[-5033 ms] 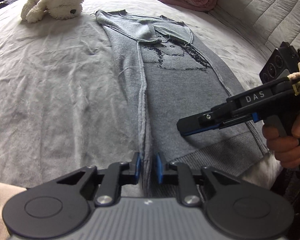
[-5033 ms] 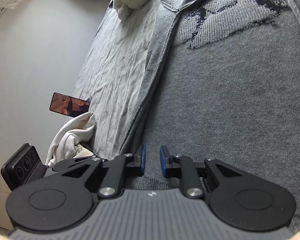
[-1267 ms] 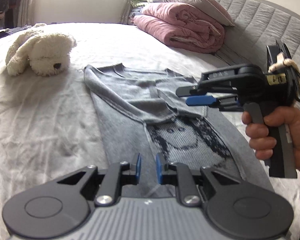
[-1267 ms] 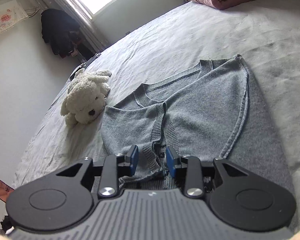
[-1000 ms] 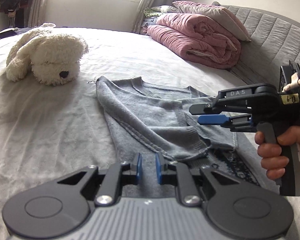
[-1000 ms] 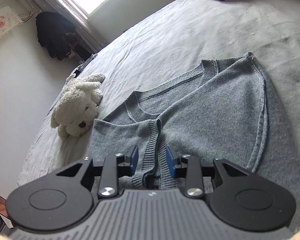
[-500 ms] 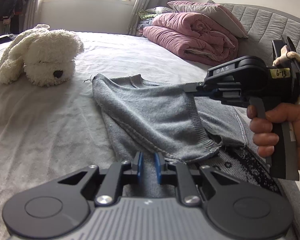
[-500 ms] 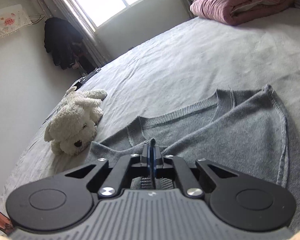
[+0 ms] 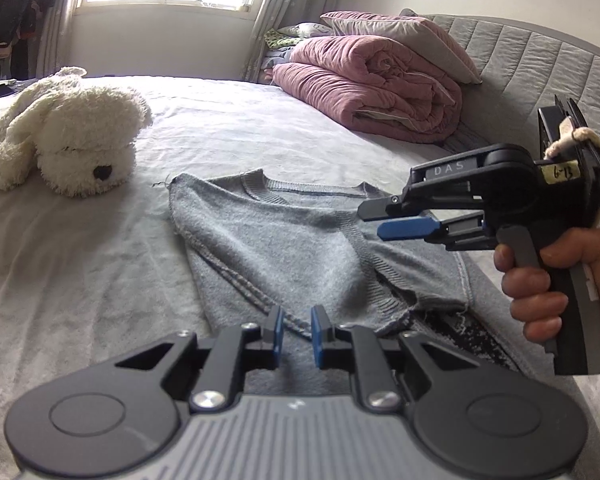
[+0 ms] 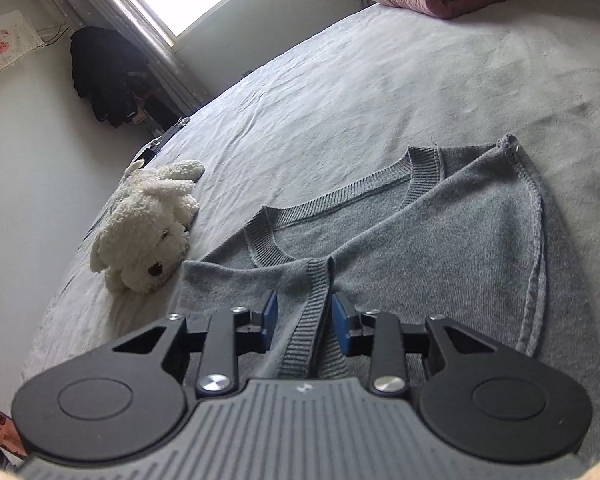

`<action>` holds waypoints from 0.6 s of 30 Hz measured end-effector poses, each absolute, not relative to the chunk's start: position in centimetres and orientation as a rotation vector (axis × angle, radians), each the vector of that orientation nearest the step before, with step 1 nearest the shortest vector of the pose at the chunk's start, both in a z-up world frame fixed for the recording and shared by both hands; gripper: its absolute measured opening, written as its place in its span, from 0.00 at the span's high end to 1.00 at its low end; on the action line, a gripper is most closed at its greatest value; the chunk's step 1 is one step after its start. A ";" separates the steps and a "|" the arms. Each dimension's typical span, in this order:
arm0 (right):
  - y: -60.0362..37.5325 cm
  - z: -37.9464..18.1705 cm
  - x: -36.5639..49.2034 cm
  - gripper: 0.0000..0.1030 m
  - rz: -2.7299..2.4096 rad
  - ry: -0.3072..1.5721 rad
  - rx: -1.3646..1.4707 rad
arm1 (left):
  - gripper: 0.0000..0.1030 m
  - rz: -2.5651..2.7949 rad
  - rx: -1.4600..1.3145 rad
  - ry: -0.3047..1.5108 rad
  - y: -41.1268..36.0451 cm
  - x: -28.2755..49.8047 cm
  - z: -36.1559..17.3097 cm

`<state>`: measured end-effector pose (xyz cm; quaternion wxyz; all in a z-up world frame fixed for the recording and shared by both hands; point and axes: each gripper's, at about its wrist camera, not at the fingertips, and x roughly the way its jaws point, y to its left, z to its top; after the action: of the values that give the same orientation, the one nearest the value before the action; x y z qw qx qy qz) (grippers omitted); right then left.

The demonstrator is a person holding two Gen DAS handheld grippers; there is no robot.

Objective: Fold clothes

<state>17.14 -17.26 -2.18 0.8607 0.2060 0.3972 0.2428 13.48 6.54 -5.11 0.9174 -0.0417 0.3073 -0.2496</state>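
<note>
A grey knit sweater (image 9: pixel 300 248) lies on the bed with both sleeves folded across its chest. My left gripper (image 9: pixel 297 336) hovers low over the sweater's near part. Its blue pads stand a narrow gap apart with nothing pinched. My right gripper (image 9: pixel 384 216), held by a hand (image 9: pixel 540 288), hangs just above the sweater's right side. Its jaws are opening and grip nothing. In the right wrist view the sweater (image 10: pixel 460 240) fills the middle. The ribbed sleeve cuff (image 10: pixel 316 280) lies on it under the gap of the right gripper (image 10: pixel 305 318), untouched by the pads.
A white plush dog (image 9: pixel 72 148) lies on the grey sheet (image 9: pixel 80 260) left of the sweater's collar, also seen in the right wrist view as the plush dog (image 10: pixel 148 232). A rolled pink duvet (image 9: pixel 372 88) and pillows sit against the padded headboard (image 9: pixel 540 64). Dark clothes (image 10: pixel 108 72) hang by the window.
The right gripper, shut on the raised sleeve cuff half a second ago, has let go. The sleeve now lies flat across the sweater. The left gripper has hardly moved.
</note>
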 end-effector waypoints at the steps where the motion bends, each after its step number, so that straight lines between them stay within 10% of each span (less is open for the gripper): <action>1: -17.4 -1.9 16.6 0.66 0.526 0.851 0.431 | 0.86 -0.533 -0.081 0.625 6.2 13.2 -5.0; 15: -22.2 -3.2 13.1 0.72 0.606 0.943 0.584 | 0.72 -0.623 0.224 0.573 -1.0 12.3 -6.5; 18: -22.3 -4.2 13.2 0.74 0.601 0.961 0.594 | 0.97 -0.587 0.243 0.578 -1.3 12.6 -6.5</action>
<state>13.21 -22.33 -4.22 0.8021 0.2769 0.4486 0.2805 12.58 -1.27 -6.50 0.9093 0.1178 0.2800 -0.2844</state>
